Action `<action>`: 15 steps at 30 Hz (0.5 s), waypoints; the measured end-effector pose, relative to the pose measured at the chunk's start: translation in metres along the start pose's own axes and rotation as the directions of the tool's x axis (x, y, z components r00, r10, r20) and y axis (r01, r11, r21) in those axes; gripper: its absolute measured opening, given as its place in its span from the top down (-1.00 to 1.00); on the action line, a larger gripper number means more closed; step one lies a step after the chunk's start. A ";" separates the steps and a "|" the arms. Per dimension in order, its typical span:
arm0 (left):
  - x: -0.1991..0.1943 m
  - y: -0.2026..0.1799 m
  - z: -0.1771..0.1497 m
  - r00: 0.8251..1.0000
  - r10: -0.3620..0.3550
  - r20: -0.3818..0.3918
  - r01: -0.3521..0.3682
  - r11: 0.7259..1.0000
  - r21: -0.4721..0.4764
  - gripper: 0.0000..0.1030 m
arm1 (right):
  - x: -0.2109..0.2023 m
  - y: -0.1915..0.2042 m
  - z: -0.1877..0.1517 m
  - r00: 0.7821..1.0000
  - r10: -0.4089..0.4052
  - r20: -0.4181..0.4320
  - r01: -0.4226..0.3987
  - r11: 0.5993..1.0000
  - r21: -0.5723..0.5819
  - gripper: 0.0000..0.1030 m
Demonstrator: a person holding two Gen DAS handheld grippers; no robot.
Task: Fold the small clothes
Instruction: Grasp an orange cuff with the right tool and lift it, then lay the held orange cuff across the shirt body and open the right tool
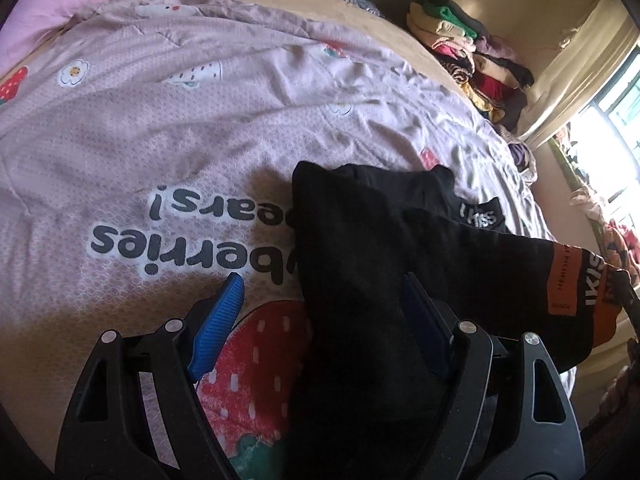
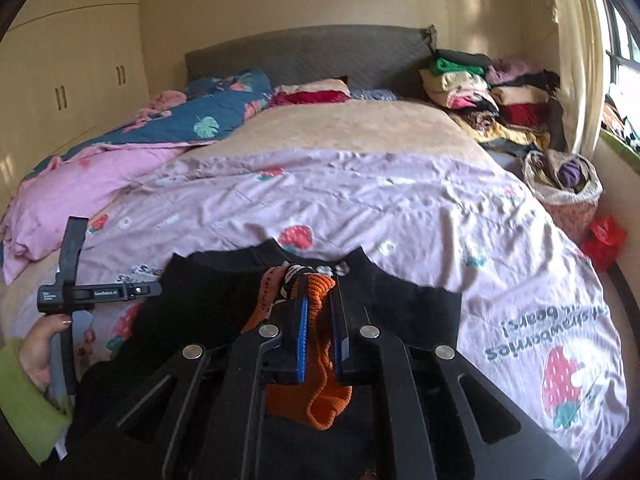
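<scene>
- The right gripper (image 2: 320, 312) pinches the orange cuff (image 2: 316, 392) of the black sweater (image 2: 408, 304), which lies on the pink quilt (image 2: 360, 200).
- The left gripper (image 1: 320, 304) is spread wide; black cloth hides part of its 3 o'clock finger.
- The sweater's bottom is cut off at 6 o'clock.

Left gripper (image 1: 324, 300): black linkage arms with triangular cut-outs and round silver pivot screws; fingers (image 1: 216, 328) faced with ribbed blue pads. Right gripper (image 2: 322, 320): the same black arms, silver screws and blue-padded fingers (image 2: 301, 340). Seen from the right wrist, the left gripper's black body carries small white lettering. Hand (image 2: 38, 344): painted nails; sleeve (image 2: 24, 404) light green.
</scene>
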State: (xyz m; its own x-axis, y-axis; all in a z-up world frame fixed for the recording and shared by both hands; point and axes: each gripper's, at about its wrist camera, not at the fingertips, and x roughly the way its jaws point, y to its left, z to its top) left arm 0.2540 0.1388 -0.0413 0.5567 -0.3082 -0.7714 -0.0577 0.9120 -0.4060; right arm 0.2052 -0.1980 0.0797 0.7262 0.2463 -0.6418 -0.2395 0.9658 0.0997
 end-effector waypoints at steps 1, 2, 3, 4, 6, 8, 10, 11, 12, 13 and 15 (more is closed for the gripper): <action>0.002 -0.001 -0.001 1.000 0.004 -0.001 -0.004 1.000 0.010 -0.38 | 0.003 -0.003 -0.003 1.000 -0.006 -0.007 0.006 1.000 0.010 0.84; 0.003 -0.003 -0.002 1.000 0.014 -0.003 -0.014 1.000 0.022 -0.35 | 0.006 -0.004 -0.006 1.000 -0.011 -0.013 0.011 1.000 0.016 0.84; 0.004 -0.004 -0.002 1.000 0.019 -0.006 -0.018 0.999 0.029 -0.24 | 0.008 -0.005 -0.009 1.000 -0.014 -0.019 0.015 1.000 0.025 0.84; 0.005 -0.004 -0.003 1.000 0.016 -0.010 -0.016 0.999 0.031 -0.17 | 0.011 -0.008 -0.011 1.000 -0.016 -0.025 0.017 0.999 0.036 0.84; 0.007 -0.005 -0.004 1.000 0.023 -0.015 -0.023 0.999 0.041 -0.07 | 0.015 -0.010 -0.015 0.999 -0.028 -0.036 0.030 0.999 0.042 0.84; 0.008 -0.005 -0.005 0.999 0.036 -0.016 -0.035 0.998 0.051 -0.07 | 0.018 -0.012 -0.018 0.998 -0.044 -0.047 0.046 0.998 0.044 0.84; 0.008 -0.006 -0.006 0.999 0.043 -0.017 -0.042 0.998 0.055 -0.07 | 0.021 -0.014 -0.021 0.997 -0.055 -0.058 0.058 0.997 0.048 0.84; 0.009 -0.006 -0.006 0.999 0.047 -0.017 -0.045 0.997 0.060 -0.07 | 0.023 -0.015 -0.023 0.996 -0.061 -0.065 0.065 0.997 0.048 0.84; 0.009 -0.007 -0.006 0.999 0.051 -0.016 -0.049 0.997 0.064 -0.07 | 0.025 -0.016 -0.025 0.995 -0.067 -0.072 0.071 0.996 0.049 0.84; 0.010 -0.008 -0.007 0.998 0.054 -0.016 -0.053 0.996 0.069 -0.07 | 0.027 -0.017 -0.026 0.994 -0.075 -0.081 0.080 0.995 0.052 0.84; 0.011 -0.009 -0.007 0.998 0.060 -0.016 -0.059 0.996 0.074 -0.07 | 0.032 -0.019 -0.028 0.992 -0.089 -0.094 0.094 0.994 0.054 0.84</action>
State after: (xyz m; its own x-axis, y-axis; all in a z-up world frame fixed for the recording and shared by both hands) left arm 0.2550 0.1250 -0.0494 0.5387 -0.2571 -0.8023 -0.0288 0.9461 -0.3225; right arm 0.2146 -0.2113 0.0359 0.6805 0.1511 -0.7170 -0.1347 0.9876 0.0803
